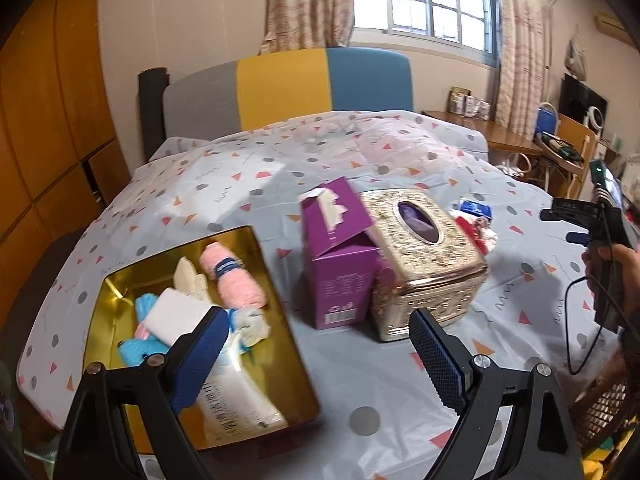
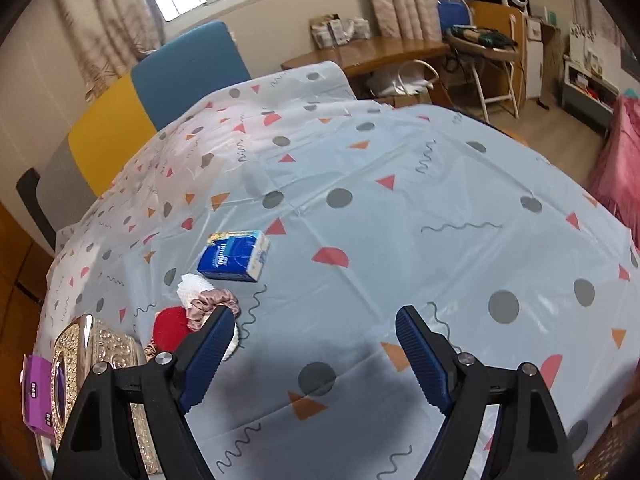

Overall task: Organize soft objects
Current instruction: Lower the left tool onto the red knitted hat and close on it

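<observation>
Both the left gripper (image 1: 318,344) and right gripper (image 2: 316,344) gape wide, holding nothing. Left hovers by the gold tin (image 1: 120,280) of rolled towels (image 1: 236,276); right nears scrunchies (image 2: 210,302), probably, beside a tissue pack (image 2: 234,258) on the bed (image 2: 400,208).

The left gripper (image 1: 316,334) is seen at the bottom of its own view, jaws spread wide, nothing held between the blue pads. The right gripper (image 2: 314,330) is likewise held wide apart and empty. At the right edge of the left view, a hand (image 1: 614,268) is wrapped around the right gripper's handle.
</observation>
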Available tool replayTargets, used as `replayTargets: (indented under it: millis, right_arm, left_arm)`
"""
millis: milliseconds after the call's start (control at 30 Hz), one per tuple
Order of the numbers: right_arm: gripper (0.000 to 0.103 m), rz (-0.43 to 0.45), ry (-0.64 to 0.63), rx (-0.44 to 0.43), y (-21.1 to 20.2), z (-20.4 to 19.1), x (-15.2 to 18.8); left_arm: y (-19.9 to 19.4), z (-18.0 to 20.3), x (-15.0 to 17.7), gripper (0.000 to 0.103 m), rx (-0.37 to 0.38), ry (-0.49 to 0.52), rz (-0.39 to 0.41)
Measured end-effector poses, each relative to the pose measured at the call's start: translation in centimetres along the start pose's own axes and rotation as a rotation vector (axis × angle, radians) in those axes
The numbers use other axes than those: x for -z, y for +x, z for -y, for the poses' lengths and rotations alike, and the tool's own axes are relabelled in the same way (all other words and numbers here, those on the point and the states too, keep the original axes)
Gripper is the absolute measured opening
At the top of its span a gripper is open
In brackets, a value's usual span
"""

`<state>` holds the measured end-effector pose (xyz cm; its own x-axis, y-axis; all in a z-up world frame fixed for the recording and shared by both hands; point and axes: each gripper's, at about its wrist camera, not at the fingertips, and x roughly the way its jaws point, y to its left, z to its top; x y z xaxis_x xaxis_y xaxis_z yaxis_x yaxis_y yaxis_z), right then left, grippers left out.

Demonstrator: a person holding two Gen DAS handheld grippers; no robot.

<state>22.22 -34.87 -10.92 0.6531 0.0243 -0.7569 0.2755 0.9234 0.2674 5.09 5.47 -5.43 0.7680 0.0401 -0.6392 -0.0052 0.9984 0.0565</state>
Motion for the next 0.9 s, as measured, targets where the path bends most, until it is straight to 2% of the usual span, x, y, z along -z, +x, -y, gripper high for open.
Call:
replayTargets:
  millis: [500,667,733,900]
  right_arm:
    - [0.084,-0.087,0.047,-0.005,1.3,0.7,0.4]
    - [0.084,-0.098,0.078,0.016,1.4,1.3,0.5]
    - [0.084,-0.105,0.113,-0.004,1.4,1.9,0.5]
    - [0.084,-0.125,0.187,-0.041,1.7,3.1,0.4]
  left_arm:
    - [1.2,5.8,-1.8,0.092,0.115,0.096,-0.011]
    - [1.8,7.8,-3.2,0.092,0.18,0.13,-0.011]
    - [2.1,8.9,-4.0,0.09,0.207,0.154,-0.005]
    - [3.6,12.1,-5.9,0.077,0.297,0.195,-0.034]
